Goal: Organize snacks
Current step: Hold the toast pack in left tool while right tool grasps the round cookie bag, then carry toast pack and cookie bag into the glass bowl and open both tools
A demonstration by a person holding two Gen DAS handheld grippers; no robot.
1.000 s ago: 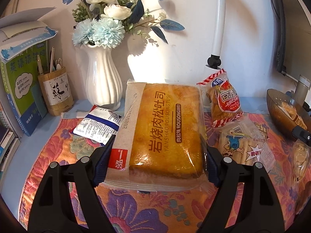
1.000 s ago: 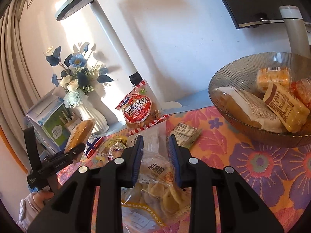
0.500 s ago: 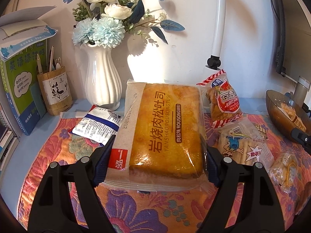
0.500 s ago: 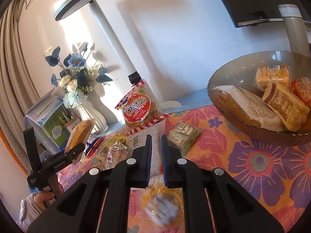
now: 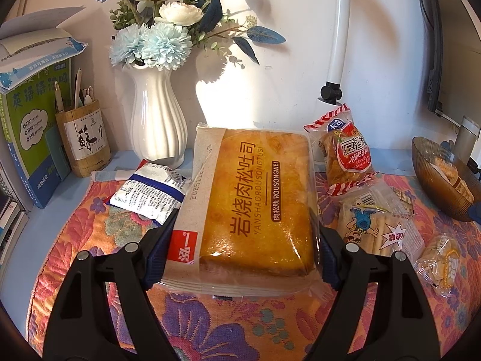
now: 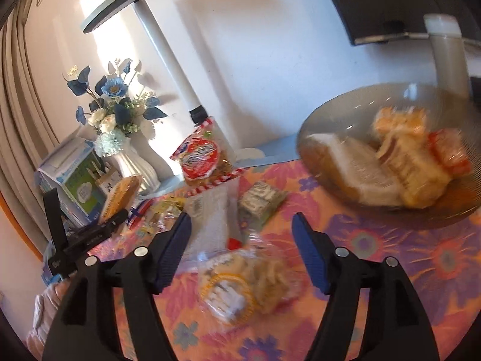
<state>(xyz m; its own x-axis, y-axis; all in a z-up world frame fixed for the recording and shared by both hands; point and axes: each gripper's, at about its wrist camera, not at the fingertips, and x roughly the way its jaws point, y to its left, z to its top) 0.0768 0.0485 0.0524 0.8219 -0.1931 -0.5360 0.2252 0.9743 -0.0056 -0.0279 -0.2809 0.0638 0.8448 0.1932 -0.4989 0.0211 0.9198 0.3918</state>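
Observation:
My left gripper (image 5: 242, 237) is shut on a large golden packet of toast bread (image 5: 255, 198), held flat above the floral mat; it also shows in the right wrist view (image 6: 120, 194). My right gripper (image 6: 240, 240) is open, its jaws wide apart above a clear bag of small biscuits (image 6: 243, 282) lying on the mat, also seen in the left wrist view (image 5: 440, 263). A dark glass bowl (image 6: 336, 120) at the right holds several wrapped snacks. A red-striped snack bag (image 5: 345, 153), a cartoon cracker pack (image 5: 372, 225) and a blue-and-white packet (image 5: 150, 192) lie on the mat.
A white vase of blue flowers (image 5: 157, 126), a pen holder (image 5: 84, 141) and books (image 5: 33, 126) stand at the back left. A white lamp post (image 5: 338, 39) rises behind. A small green-grey packet (image 6: 260, 198) lies on the floral mat (image 5: 210, 325). A monitor stand (image 6: 448, 54) is behind the bowl.
My right gripper shut over the biscuit bag, then opened wide, and the bag now lies on the mat under it. The right view has swung. My left gripper still holds the toast.

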